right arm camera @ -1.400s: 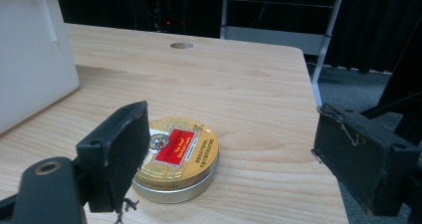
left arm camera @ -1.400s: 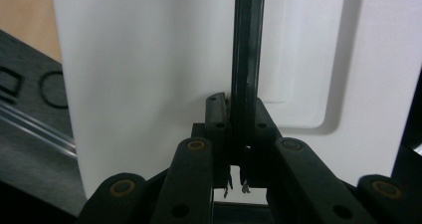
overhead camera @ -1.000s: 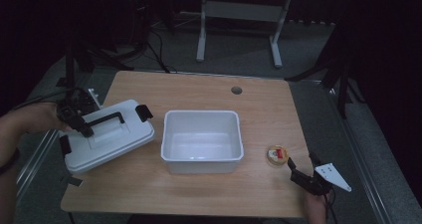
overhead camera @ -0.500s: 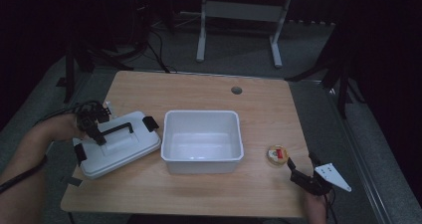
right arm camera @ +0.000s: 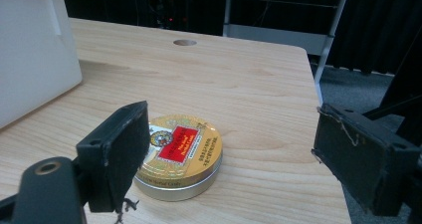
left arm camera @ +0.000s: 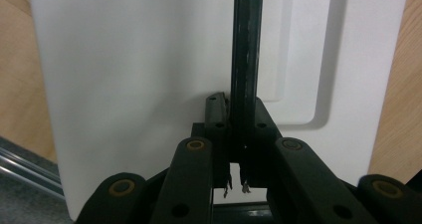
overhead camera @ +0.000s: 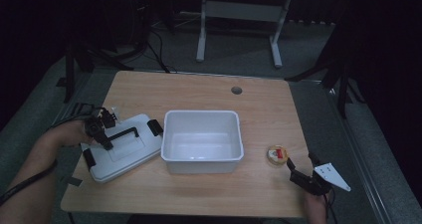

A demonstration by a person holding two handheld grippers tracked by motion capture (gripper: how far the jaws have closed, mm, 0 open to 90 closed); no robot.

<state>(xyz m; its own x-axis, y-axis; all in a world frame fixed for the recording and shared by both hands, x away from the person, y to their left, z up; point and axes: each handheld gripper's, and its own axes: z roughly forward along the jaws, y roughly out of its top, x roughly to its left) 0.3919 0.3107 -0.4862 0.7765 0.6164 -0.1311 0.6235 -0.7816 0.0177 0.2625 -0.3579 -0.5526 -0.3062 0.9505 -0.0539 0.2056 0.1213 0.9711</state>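
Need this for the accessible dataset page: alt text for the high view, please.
On a wooden table, the left tool is clamped on the black handle of a white lid lying flat beside an open, empty white tub. At the near right corner, the right tool hangs open just short of a small round gold tin.

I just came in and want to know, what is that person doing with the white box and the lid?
A person is working at a wooden table with a gripper in each hand. The left gripper is shut on the black handle of a white lid, which lies on the table beside the open white tub. The right gripper is open and sits close to a small round gold tin, not touching it.
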